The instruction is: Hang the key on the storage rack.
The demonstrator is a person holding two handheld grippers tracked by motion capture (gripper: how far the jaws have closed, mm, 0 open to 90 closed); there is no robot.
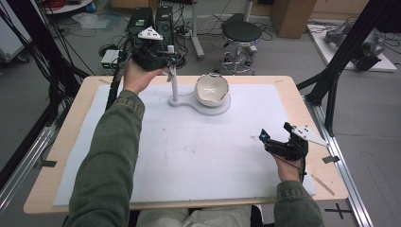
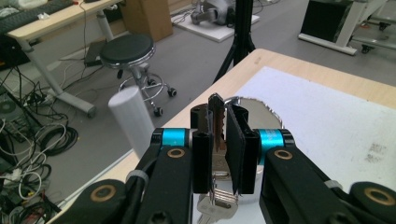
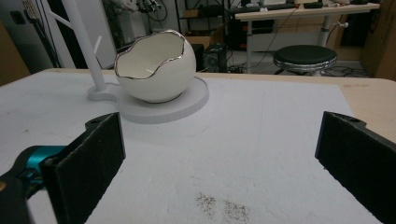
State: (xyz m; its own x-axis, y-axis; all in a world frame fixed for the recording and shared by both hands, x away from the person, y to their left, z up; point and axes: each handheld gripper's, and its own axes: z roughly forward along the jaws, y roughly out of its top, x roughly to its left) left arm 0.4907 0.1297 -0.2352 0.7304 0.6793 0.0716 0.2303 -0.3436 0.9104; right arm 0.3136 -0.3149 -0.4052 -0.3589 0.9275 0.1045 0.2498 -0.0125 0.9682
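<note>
Upper left of the high view: my left gripper hovers beside the top of a white stand's post, at the worktop's far edge. In the left gripper view, its fingers pinch a bunch of keys, one key pointing up between them. At upper centre, the stand's round base carries an eggshell-shaped bowl with a silver rim. I judge I'm carrying the keys to hang or drop them; next I must line them up with a peg or the bowl, then let go. Lower right: my right gripper rests low, fingers spread wide, empty.
</note>
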